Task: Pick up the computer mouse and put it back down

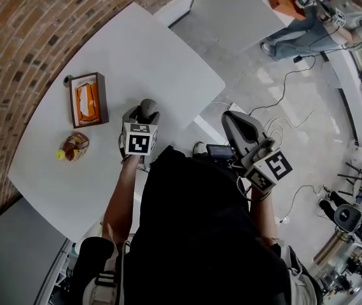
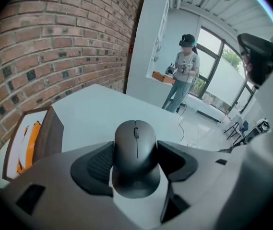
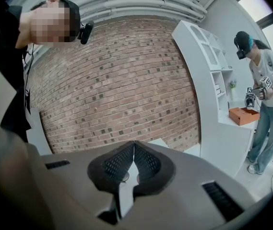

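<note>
Dark grey mouse (image 2: 136,145), top up, wheel end fwd, clamped in left gripper (image 2: 136,161).

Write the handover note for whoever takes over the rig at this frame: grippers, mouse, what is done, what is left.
Left gripper: shut on the computer mouse, jaws pressing its two sides.
Right gripper: shut, nothing between the jaws, held off to the right of the white table.
Mouse: in the left gripper over the table's near edge; it looks lifted, though no view shows a gap under it.
Done: grasp, and probably the lift.
Left: lower the mouse onto bare tabletop, open the jaws, back away.
</note>
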A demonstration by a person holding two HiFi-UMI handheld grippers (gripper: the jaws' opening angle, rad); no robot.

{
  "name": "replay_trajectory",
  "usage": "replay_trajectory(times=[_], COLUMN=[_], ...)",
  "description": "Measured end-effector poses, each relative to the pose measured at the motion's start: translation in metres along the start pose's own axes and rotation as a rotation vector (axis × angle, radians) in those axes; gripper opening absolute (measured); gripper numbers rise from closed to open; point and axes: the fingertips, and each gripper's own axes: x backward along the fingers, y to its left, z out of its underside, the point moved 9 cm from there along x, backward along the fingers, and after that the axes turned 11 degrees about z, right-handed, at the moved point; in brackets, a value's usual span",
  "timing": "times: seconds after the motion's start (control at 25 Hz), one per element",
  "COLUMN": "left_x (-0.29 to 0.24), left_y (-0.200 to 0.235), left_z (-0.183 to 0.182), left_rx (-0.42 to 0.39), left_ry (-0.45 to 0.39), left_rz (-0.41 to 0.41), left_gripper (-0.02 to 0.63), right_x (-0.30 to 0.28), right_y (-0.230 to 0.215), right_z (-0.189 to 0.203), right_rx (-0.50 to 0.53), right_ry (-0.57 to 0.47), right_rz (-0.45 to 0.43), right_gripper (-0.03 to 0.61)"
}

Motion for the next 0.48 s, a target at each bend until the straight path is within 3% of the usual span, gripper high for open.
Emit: replay_trajectory(times=[0.48], left_x=[0.081], left_y=[-0.019], left_z=[-0.051], left_rx=[0.012], left_ry=[-0.302], left_rz=[0.085], left_gripper=[0.299], right_x=[-0.020], right_y=[-0.001], right_z=[-0.003], right_rx=[0.022], right_ry=[-0.028], right_rz=[-0.058], right_gripper=[0.018])
